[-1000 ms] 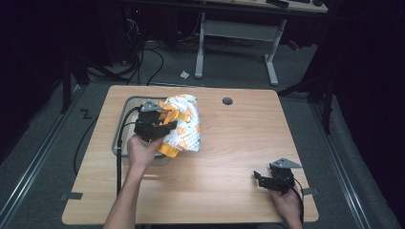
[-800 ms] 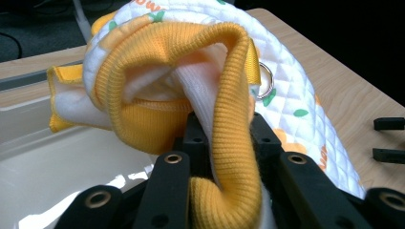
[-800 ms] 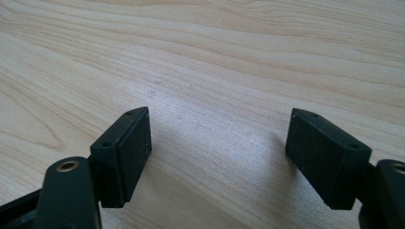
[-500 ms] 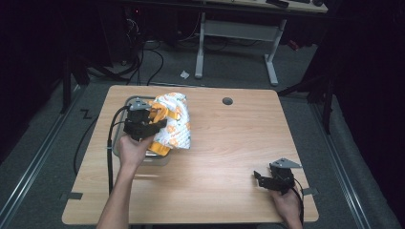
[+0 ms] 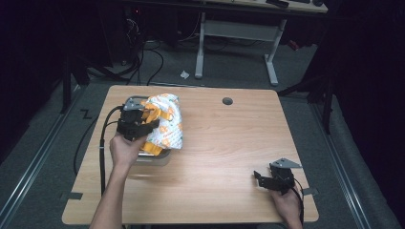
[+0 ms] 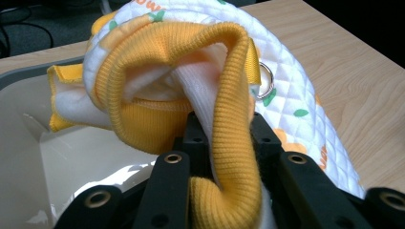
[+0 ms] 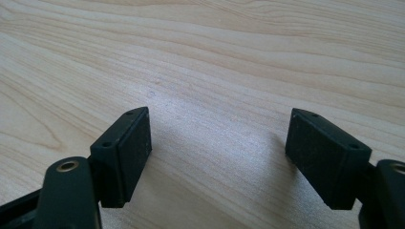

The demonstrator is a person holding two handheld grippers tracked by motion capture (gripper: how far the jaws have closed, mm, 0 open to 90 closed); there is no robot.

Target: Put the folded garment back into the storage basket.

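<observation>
A white quilted garment (image 5: 165, 121) with orange prints and yellow ribbed trim hangs over a pale bin (image 5: 160, 156) at the table's left side. My left gripper (image 5: 143, 125) is shut on the garment's yellow ribbed cuff (image 6: 234, 143), which bulges up between the jaws in the left gripper view. The quilted part (image 6: 296, 105) with a metal snap ring drapes to the right over the wood, and the bin's inside (image 6: 28, 148) lies below left. My right gripper (image 5: 261, 180) rests low near the table's front right corner, open, with bare wood between its fingers (image 7: 124, 152).
The wooden table (image 5: 239, 138) has a round cable hole (image 5: 227, 101) near its far edge. A black cable (image 5: 102, 143) trails from the left gripper off the table's left side. A desk frame and cables stand on the floor beyond.
My left gripper has carried the garment leftward, from the middle-left of the table to over the bin. The right gripper has stayed put.
</observation>
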